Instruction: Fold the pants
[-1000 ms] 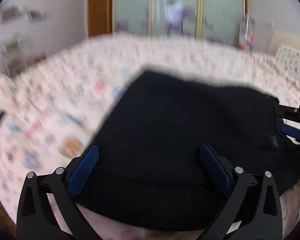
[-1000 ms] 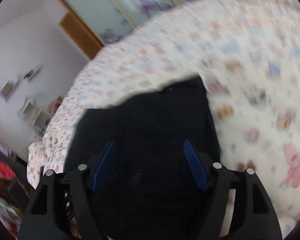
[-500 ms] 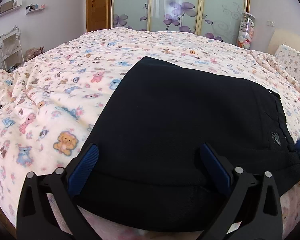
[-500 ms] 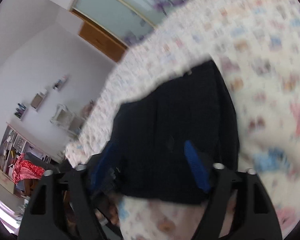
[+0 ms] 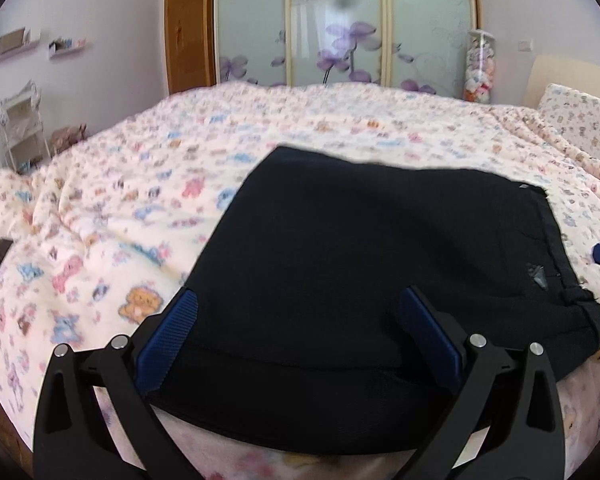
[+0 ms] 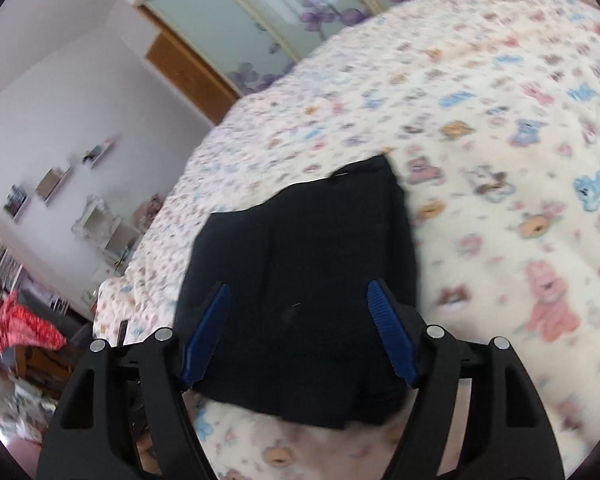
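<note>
Both hand-held grippers, left and right, gape wide and hold nothing above the folded black fabric pants on the cartoon-print bed

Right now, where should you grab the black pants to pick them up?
Probably the thick folded edge nearest the left gripper, coming in low from the near side of the bed. The pants lie flat in a folded stack, and that rounded edge holds all the layers together. Both grippers are open and hold nothing.
</note>
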`<action>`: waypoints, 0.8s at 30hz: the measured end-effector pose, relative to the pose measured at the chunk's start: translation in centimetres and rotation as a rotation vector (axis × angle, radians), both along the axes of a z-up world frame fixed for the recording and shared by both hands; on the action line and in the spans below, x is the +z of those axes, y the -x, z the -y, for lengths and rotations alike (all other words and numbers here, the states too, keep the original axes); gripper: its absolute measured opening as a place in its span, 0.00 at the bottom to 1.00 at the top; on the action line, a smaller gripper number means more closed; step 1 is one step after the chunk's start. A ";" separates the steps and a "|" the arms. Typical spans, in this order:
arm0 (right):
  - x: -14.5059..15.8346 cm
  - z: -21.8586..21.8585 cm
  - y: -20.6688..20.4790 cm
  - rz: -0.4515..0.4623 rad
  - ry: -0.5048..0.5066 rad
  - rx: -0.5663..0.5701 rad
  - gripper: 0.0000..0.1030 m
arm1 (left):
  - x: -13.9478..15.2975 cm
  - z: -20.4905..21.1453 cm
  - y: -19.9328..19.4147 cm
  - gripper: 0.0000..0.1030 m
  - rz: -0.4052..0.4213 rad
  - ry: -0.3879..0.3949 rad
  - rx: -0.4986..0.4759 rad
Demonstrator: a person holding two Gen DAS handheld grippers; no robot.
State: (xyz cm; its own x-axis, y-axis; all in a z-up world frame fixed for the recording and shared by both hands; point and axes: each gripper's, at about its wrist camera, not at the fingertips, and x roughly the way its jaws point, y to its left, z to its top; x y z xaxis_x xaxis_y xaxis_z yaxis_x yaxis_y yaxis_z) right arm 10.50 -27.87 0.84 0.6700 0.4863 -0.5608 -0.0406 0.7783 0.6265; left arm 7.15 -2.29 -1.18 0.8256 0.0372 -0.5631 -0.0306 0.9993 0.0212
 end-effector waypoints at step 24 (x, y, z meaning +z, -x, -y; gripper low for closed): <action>-5.5 1.8 -3.7 -0.175 -0.083 0.054 0.71 | -0.2 1.4 0.2 0.98 -0.004 -0.023 -0.056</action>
State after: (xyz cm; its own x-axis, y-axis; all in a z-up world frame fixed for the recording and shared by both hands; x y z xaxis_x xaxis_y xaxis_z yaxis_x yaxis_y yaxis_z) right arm 14.23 -29.64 -4.64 0.5375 0.5680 -0.6233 0.0345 0.7237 0.6892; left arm 6.99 -3.71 -1.35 0.8246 0.0040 -0.5658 0.0255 0.9987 0.0441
